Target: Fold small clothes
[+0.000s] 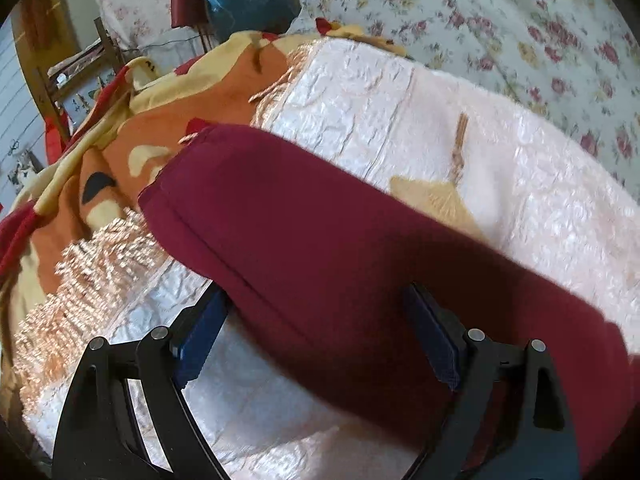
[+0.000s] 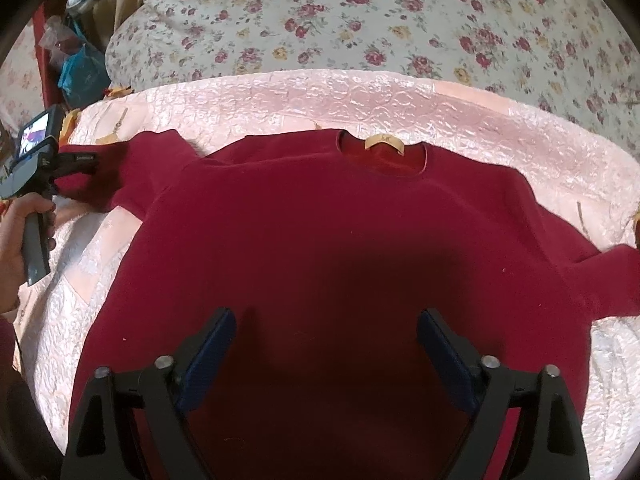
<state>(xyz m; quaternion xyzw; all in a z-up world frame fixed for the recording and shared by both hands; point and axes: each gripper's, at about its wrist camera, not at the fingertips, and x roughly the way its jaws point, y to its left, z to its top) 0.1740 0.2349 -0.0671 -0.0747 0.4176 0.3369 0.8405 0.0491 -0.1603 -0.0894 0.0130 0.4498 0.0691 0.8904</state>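
Two blue-padded fingers of the left gripper point(image 1: 316, 336) stand wide apart in the left wrist view, straddling the maroon sleeve point(image 1: 280, 216) without pressing it; the sleeve lies stretched across the pale pink quilted cover point(image 1: 360, 92), its cuff end pointing toward an orange and yellow blanket point(image 1: 192, 92). In the right wrist view, the right gripper point(image 2: 326, 352) likewise hangs open above the lower body of the maroon sweater point(image 2: 320, 220), which is spread flat, neck and tan label point(image 2: 384, 144) away from the camera, both sleeves out to the sides; a hand point(image 2: 16, 232) holds the other tool at the left sleeve. The knit looks soft, limp and light, likely to sag and drag on the cover, so a pinch at the cuff or hem edge seems the surest hold.
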